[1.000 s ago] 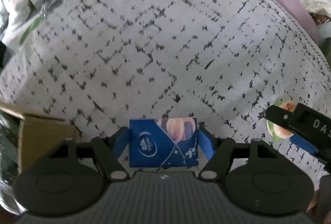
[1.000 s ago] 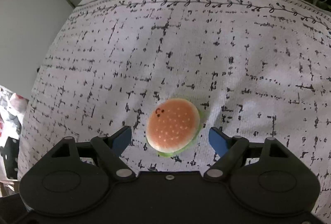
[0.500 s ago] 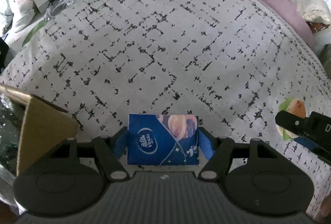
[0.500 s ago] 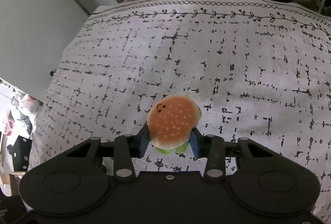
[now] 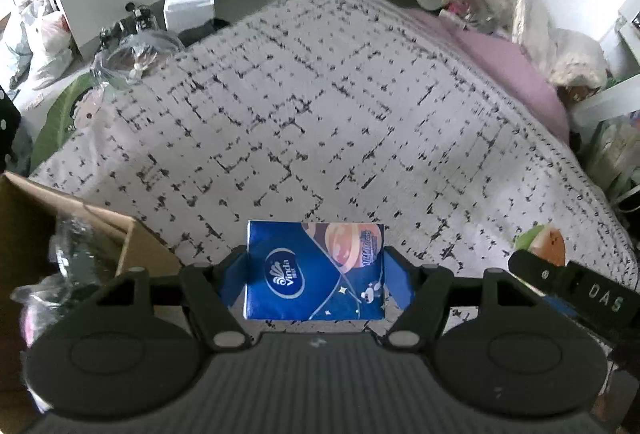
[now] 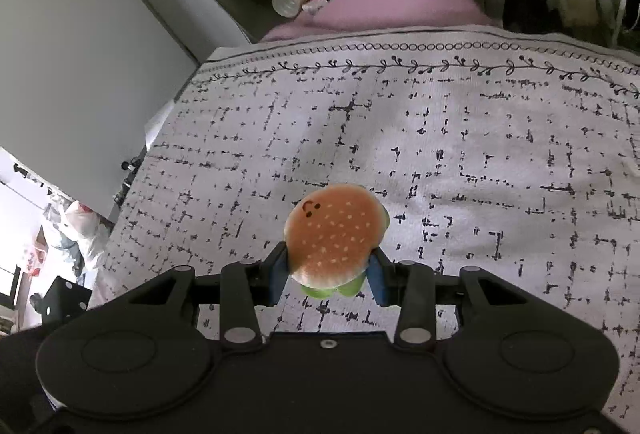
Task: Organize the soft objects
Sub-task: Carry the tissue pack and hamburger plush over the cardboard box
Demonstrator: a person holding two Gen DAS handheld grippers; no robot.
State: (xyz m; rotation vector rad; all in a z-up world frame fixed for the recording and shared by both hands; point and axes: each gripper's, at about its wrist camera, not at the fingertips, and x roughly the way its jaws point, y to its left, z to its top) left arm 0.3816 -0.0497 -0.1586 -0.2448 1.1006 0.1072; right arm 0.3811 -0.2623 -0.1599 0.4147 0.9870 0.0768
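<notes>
Right then, the left gripper [image 5: 316,272] was squeezed on a blue plastic pack of tissues [image 5: 316,270], held up above the white bedspread with black marks [image 5: 320,113]. The right gripper [image 6: 330,272] was pinched on a soft round burger toy [image 6: 334,234], lifted off the bedspread too. An open brown cardboard box [image 5: 80,234] sat close on the left. I think both soft things should go in the box. Hold them gently, move over it slowly, and let go only when low inside.
</notes>
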